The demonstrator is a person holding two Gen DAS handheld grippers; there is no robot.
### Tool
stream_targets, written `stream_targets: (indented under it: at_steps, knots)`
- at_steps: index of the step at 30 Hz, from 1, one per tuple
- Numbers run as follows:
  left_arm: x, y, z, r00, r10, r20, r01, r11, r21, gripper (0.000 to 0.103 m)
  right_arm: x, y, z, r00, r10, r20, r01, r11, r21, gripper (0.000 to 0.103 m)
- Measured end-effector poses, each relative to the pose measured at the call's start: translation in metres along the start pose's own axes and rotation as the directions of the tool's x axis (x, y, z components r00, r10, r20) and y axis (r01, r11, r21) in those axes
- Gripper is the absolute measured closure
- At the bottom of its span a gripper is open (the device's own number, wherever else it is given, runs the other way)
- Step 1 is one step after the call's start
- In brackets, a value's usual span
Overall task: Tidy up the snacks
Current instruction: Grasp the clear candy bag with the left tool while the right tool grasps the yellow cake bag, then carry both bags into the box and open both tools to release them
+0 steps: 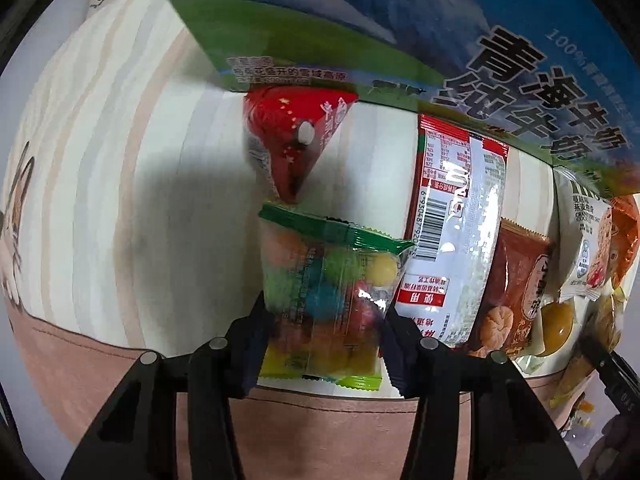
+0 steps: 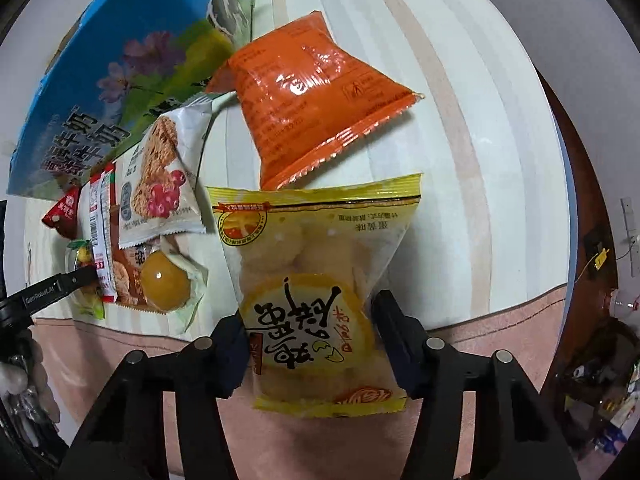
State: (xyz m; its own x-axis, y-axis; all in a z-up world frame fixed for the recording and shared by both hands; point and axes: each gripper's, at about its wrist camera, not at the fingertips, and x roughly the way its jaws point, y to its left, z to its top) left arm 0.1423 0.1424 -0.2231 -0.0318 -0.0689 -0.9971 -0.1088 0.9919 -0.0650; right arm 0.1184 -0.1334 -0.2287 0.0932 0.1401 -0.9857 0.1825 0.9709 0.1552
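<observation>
Now candy bag between pads

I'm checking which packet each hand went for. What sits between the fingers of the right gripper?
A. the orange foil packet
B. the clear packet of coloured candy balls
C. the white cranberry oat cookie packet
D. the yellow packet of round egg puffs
D: in the right wrist view the right gripper has its fingers against both sides of the yellow packet of egg puffs, while the orange foil packet lies beyond it on the striped cloth.
</observation>
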Motion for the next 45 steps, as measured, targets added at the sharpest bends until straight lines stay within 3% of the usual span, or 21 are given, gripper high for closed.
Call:
stream_targets:
  at_steps: [5, 8, 13, 19, 31, 35, 39, 42, 45]
  knots:
    - [-0.002, 0.001, -0.034, 1.0, 0.015, -0.016, -0.016, 1.0, -0.025, 0.056, -0.002, 0.0, -0.022, 0.997, 0.062, -0.041, -0.064, 0.997, -0.051, 0.046]
    - [-0.004, 0.003, -0.07, 0.999, 0.008, -0.049, -0.011, 0.999, -0.048, 0.056, 0.002, 0.011, -0.04, 0.99, 0.109, -0.085, -0.117, 0.988, -0.1, 0.046]
    - [0.005, 0.006, -0.108, 0.996, 0.017, -0.083, -0.022, 0.998, -0.057, 0.056, 0.012, 0.034, -0.072, 0.984, 0.119, -0.133, -0.141, 0.974, -0.175, 0.046]
    - [0.025, -0.001, -0.107, 0.996, 0.042, -0.083, -0.044, 0.999, -0.015, 0.056, 0.019, 0.041, -0.081, 0.989, 0.079, -0.124, -0.101, 0.978, -0.182, 0.045]
    - [0.044, 0.003, -0.102, 0.999, 0.004, -0.044, -0.001, 0.999, 0.047, 0.056, 0.034, 0.061, -0.086, 0.997, -0.001, -0.082, -0.007, 0.995, -0.096, 0.046]
    - [0.016, 0.006, -0.109, 1.0, -0.023, -0.014, 0.024, 0.998, 0.065, 0.058, 0.026, 0.064, -0.089, 0.998, -0.01, -0.063, 0.003, 0.995, -0.102, 0.051]
    - [-0.021, 0.006, -0.102, 0.996, -0.089, 0.027, 0.087, 0.993, 0.082, 0.058, 0.006, 0.067, -0.084, 0.996, 0.069, -0.058, -0.072, 0.996, -0.057, 0.056]
    - [-0.065, 0.002, -0.087, 0.985, -0.149, 0.089, 0.14, 0.985, 0.103, 0.058, -0.022, 0.075, -0.074, 0.992, 0.122, -0.009, -0.123, 0.991, -0.059, 0.056]
    - [-0.12, -0.011, -0.061, 0.963, -0.211, 0.166, 0.189, 0.972, 0.138, 0.058, -0.055, 0.085, -0.055, 0.98, 0.193, 0.04, -0.19, 0.98, -0.064, 0.056]
